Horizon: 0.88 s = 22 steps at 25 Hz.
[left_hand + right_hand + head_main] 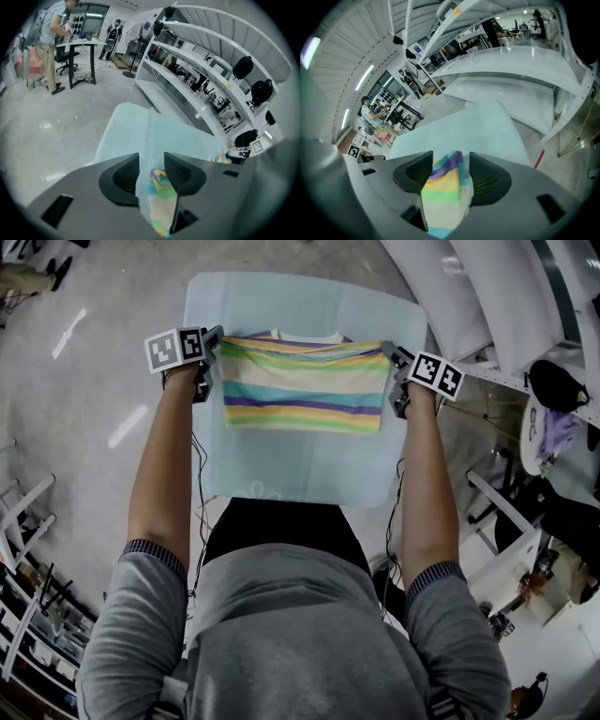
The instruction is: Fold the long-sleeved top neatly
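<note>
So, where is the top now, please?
In the head view, the top lies on the table toward its far edge, between the left claw and right claw.

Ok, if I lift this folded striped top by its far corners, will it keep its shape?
Probably not. The striped top looks floppy, bunching and sagging between the right tongs. Lifted by its corners, the middle would likely droop and the fold could open. It looks thin, so pushed across the pale table cover it would likely wrinkle rather than slide.
</note>
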Available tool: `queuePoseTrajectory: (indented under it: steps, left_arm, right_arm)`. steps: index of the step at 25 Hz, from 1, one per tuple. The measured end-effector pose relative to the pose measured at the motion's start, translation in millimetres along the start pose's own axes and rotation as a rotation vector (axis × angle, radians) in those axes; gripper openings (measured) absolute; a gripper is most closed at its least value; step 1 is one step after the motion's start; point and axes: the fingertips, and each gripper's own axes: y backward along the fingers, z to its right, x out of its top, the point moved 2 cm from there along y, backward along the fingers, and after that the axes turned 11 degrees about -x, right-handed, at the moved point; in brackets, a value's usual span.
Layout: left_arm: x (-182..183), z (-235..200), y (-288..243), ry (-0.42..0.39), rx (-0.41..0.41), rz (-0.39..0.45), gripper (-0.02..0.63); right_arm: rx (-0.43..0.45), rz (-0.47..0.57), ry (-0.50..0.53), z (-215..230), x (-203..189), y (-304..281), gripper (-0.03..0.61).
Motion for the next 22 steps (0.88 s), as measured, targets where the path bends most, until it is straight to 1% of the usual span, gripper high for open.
queuePoseTrajectory:
  steps: [1,3,7,9,11,13,15,19,22]
  left_arm:
    - [4.5,-2.0,3.2,-0.018,0.021,0.018,0.190]
    - [11.7,-2.7,8.2,-0.055,0.045,0.045,0.195]
    - [10.3,4.3,19.1,-0.128,0.047,0.056,0.206]
    - [4.1,10.5,27.7,-0.192,0.049,0.057,0.210]
    - [-3.9,19.6,36.0,-0.281,0.039,0.054,0.210]
    - [-11.8,31.6,41.8,-0.392,0.019,0.037,0.209]
    - [-18.9,45.4,43.8,-0.506,-0.013,0.010,0.209]
    - [-26.9,77.4,39.1,-0.715,-0.115,-0.031,0.209]
    - [-34.0,95.7,29.5,-0.875,-0.177,-0.095,0.210]
  right_arm:
    - [-0.008,0.015,-0.002,2.8,5.0,1.5,0.268]
    - [-0.014,0.030,0.003,8.3,13.2,3.8,0.282]
    - [-0.029,0.044,0.032,15.7,17.5,13.0,0.310]
    - [-0.031,0.056,0.064,16.5,14.2,20.6,0.311]
    - [-0.020,0.066,0.126,12.4,7.7,26.8,0.311]
    - [-0.002,0.071,0.222,4.3,-0.2,31.2,0.311]
    - [0.019,0.074,0.341,-5.3,-8.1,33.4,0.310]
    - [0.032,0.101,0.631,-28.8,-15.0,36.7,0.288]
    - [0.032,0.087,0.846,-44.1,-20.2,31.4,0.276]
